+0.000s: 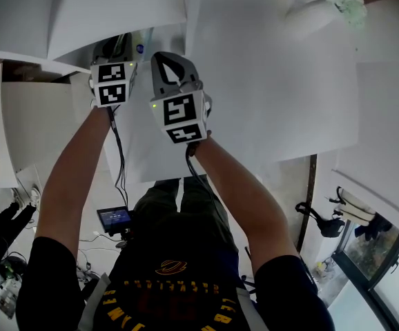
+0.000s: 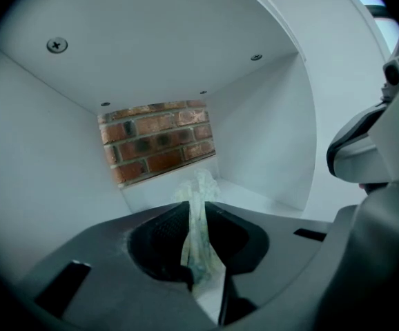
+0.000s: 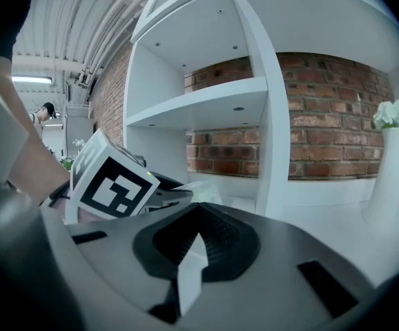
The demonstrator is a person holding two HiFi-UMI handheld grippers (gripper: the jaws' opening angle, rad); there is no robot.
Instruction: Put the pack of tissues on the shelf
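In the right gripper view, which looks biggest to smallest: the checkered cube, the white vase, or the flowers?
1. Cube, though it sits nearest the camera, so its lead over the vase is unsure.
2. Vase, partly cut off at the picture's edge.
3. Flowers, clearly smallest.

White shelf (image 2: 41,150), red-brown brick wall (image 2: 158,143), pale greenish pack of tissues (image 2: 198,233).
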